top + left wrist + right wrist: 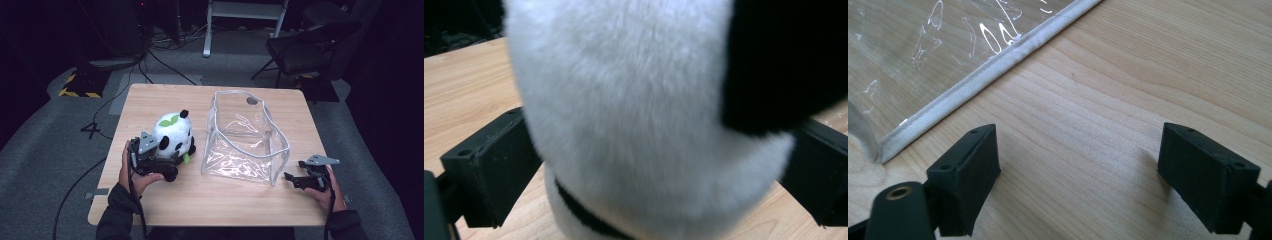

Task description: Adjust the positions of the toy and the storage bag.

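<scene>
A black-and-white panda plush [172, 132] with a green leaf on its head sits on the left half of the wooden table [210, 200]. My left gripper [167, 162] reaches in from the plush's near-left side. In the left gripper view the white fur [634, 115] bulges between the wide-set jaws of that gripper [654, 170], brushing both inner faces without being squeezed. A clear plastic bag [245, 140] with white piping stands open at the table's middle. My right gripper [295, 170] rests open just right of it, its jaws [1078, 170] over bare wood, near the bag's seam [988, 70].
Behind the table a dark chair [300, 50] stands at the back right and a white frame [245, 15] at the back middle. Cables run across the grey floor at left, past a yellow-black striped base [80, 85].
</scene>
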Demonstrator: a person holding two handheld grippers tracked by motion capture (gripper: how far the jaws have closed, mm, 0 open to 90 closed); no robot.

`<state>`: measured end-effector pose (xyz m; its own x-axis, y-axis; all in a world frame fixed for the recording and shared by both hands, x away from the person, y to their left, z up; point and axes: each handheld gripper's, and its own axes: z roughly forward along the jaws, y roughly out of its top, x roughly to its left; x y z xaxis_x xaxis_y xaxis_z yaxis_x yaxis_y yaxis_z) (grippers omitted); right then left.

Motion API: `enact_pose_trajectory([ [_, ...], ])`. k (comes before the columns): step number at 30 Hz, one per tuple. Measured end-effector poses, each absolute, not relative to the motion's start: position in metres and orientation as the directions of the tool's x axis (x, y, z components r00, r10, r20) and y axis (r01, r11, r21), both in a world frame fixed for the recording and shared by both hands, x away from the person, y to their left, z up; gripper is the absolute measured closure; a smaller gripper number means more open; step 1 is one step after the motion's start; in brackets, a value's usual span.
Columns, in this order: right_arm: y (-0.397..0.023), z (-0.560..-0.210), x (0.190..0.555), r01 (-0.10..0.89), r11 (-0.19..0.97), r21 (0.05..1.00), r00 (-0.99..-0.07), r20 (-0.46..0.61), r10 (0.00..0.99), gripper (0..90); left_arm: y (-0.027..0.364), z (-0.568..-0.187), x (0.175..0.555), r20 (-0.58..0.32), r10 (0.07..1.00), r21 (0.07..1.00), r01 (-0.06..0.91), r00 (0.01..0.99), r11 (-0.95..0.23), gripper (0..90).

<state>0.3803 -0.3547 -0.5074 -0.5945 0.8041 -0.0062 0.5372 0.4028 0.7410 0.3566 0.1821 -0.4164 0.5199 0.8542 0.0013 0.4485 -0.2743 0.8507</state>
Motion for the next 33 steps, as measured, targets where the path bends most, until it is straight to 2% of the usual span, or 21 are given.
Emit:
enact_pose_trajectory([
  [10, -0.355, -0.507, 0.380, 0.537, 0.403, 0.741, -0.596, -0.006, 0.803, 16.8, 0.178, -0.422, 0.366, -0.008, 0.840, 0.855, 0.439, 0.543, -0.276, 0.5],
  [18, -0.355, -0.507, 0.380, 0.536, 0.404, 0.741, -0.597, -0.006, 0.802, 16.8, 0.176, -0.423, 0.364, 0.057, 0.833, 0.850, 0.411, 0.551, -0.330, 18.3],
  [22, -0.355, -0.507, 0.380, 0.535, 0.405, 0.742, -0.598, -0.007, 0.802, 16.7, 0.176, -0.426, 0.363, 0.061, 0.838, 0.861, 0.397, 0.542, -0.319, 26.8],
  [28, -0.355, -0.507, 0.380, 0.536, 0.404, 0.741, -0.597, -0.005, 0.802, 16.7, 0.179, -0.431, 0.362, 0.072, 0.833, 0.873, 0.368, 0.549, -0.318, 29.7],
  [33, -0.355, -0.507, 0.381, 0.533, 0.406, 0.742, -0.599, -0.008, 0.800, 16.7, 0.185, -0.431, 0.365, 0.030, 0.827, 0.869, 0.394, 0.562, -0.299, 30.0],
])
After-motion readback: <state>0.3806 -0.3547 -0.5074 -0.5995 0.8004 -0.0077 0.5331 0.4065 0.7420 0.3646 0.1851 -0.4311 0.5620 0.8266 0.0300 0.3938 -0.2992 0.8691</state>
